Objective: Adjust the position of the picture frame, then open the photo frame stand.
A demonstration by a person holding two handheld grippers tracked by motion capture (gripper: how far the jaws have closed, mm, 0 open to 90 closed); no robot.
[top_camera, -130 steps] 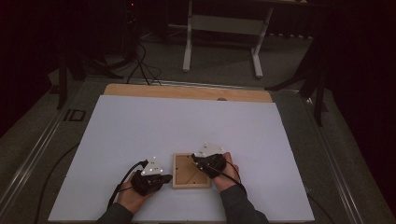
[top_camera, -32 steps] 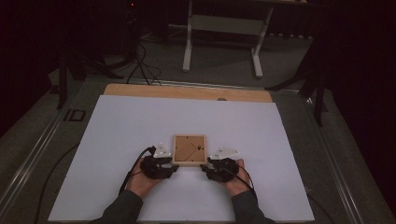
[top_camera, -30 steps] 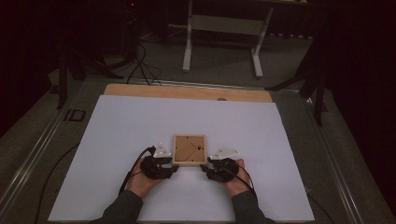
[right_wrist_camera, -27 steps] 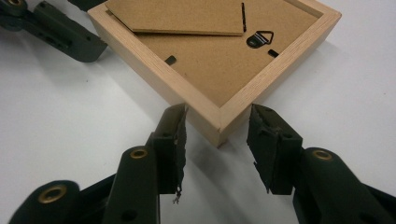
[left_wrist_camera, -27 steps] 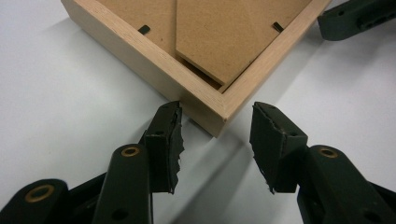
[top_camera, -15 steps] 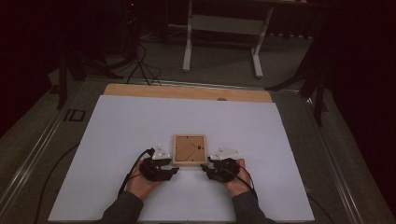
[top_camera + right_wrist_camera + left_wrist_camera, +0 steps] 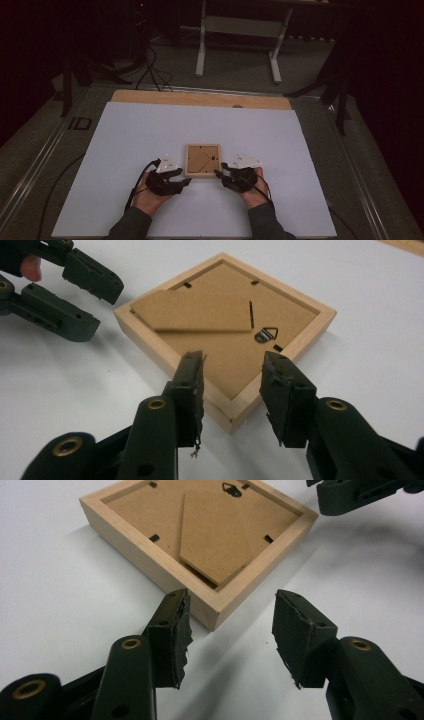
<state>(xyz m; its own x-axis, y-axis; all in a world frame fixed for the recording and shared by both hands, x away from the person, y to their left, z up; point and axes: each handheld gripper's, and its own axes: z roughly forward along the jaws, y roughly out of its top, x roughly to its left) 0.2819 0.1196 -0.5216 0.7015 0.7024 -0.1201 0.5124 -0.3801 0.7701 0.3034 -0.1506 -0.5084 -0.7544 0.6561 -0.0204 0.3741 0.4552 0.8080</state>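
Picture frame [image 7: 202, 160]: laid face down on the white surface [image 7: 125, 135], near its front edge, with the brown backing, folded stand and small hanger turned up.
Left claw [image 7: 186, 181]: held just beside the frame's near left corner; its jaws have just been opening and are seen apart, the corner lying ahead of them, not clamped.
Right claw [image 7: 218, 173]: held at the frame's near right corner; its jaws have just been closing, yet are seen apart, the corner lying below and between them, not pressed.
Hands: both are rested low on the surface, either side of the frame.
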